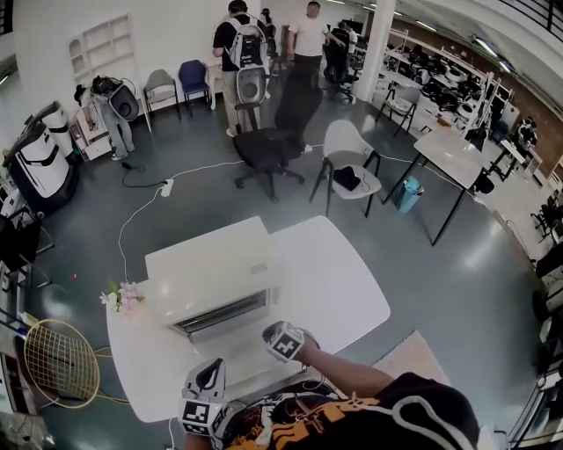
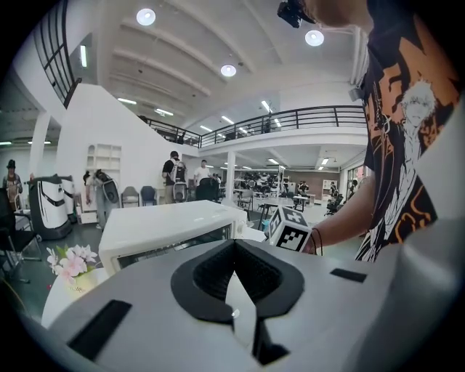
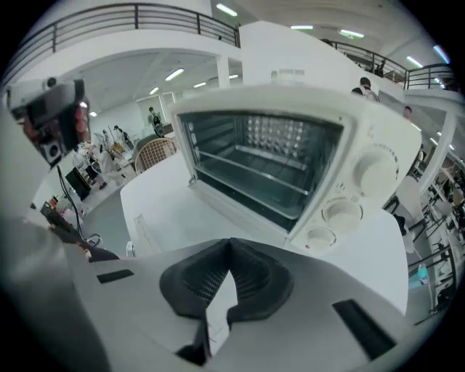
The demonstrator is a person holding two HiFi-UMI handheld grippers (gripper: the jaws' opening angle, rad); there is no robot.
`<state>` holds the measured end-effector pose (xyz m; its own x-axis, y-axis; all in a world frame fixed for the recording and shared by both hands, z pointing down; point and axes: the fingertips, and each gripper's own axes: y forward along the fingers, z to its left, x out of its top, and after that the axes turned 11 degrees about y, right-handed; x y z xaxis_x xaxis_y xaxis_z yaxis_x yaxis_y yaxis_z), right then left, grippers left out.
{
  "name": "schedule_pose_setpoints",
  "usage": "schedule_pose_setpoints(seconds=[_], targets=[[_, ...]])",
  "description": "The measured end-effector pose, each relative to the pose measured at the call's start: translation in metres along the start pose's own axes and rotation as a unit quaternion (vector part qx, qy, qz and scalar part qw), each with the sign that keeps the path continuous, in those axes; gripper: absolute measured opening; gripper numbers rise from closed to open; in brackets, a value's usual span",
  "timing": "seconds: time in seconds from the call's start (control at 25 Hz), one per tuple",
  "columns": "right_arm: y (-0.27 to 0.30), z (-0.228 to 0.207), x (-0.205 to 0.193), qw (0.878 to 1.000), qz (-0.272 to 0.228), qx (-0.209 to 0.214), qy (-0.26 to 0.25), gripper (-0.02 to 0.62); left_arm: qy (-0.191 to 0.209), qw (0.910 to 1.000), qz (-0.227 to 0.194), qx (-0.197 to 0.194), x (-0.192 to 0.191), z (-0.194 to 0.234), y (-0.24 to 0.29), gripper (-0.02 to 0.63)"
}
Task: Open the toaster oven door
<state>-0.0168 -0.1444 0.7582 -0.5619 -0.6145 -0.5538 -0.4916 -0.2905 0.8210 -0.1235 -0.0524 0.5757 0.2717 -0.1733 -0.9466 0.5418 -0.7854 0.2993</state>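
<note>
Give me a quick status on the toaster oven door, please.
Left gripper, right gripper shut, empty. White boxy toaster oven: glass door looks closed. Nothing in the way.

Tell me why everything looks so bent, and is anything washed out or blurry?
Head view: wide-angle lens bows the room's edges; the white toaster oven nearly melts into the white table. Left gripper view: ceiling lights flare. Right gripper view: the oven bulges, its rack crisp, the left edge blurred.

White boxy metal toaster oven (image 3: pixel 290 145), dark inside, on a white rounded table (image 1: pixel 343 281) before the grey, black-padded right gripper (image 3: pixel 231 247); pink flowers (image 1: pixel 123 297) to its left.
</note>
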Motion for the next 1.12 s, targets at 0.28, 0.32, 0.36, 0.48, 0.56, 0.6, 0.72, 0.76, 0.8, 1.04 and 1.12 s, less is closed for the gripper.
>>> schedule_pose_setpoints(seconds=[0.28,0.32,0.36,0.48,0.56,0.6,0.72,0.76,0.8,1.04,1.12], targets=[[-0.081,0.028,0.094,0.983,-0.182,0.019,-0.033,0.014,-0.032,0.9987,-0.040,0.008,0.016,0.012,0.002,0.021],[-0.095,0.031,0.106,0.977,-0.207,0.020,-0.036,0.014,-0.039,0.9981,-0.047,0.010,0.020,0.014,0.002,0.021],[-0.108,0.034,0.117,0.972,-0.231,0.021,-0.039,0.014,-0.049,0.9972,-0.055,0.011,0.024,0.016,0.002,0.021],[-0.145,0.046,0.143,0.955,-0.293,0.024,-0.047,0.014,-0.089,0.9923,-0.085,0.011,0.039,0.023,0.001,0.021],[-0.168,0.053,0.157,0.944,-0.325,0.026,-0.052,0.014,-0.095,0.9900,-0.104,0.015,0.054,0.028,0.000,0.021],[-0.179,0.056,0.163,0.939,-0.339,0.028,-0.054,0.014,-0.092,0.9894,-0.112,0.016,0.063,0.029,-0.001,0.021],[-0.208,0.063,0.177,0.925,-0.374,0.036,-0.053,0.014,-0.082,0.9872,-0.136,0.018,0.089,0.030,-0.005,0.021],[-0.216,0.066,0.180,0.921,-0.384,0.039,-0.053,0.014,-0.079,0.9863,-0.143,0.019,0.096,0.030,-0.007,0.021],[-0.224,0.068,0.182,0.917,-0.394,0.042,-0.053,0.014,-0.076,0.9855,-0.150,0.021,0.102,0.030,-0.009,0.021],[-0.251,0.078,0.184,0.901,-0.426,0.042,-0.067,0.014,-0.055,0.9834,-0.171,0.023,0.119,0.025,-0.012,0.021],[-0.252,0.076,0.181,0.899,-0.430,0.039,-0.068,0.014,-0.051,0.9834,-0.173,0.023,0.119,0.023,-0.010,0.021]])
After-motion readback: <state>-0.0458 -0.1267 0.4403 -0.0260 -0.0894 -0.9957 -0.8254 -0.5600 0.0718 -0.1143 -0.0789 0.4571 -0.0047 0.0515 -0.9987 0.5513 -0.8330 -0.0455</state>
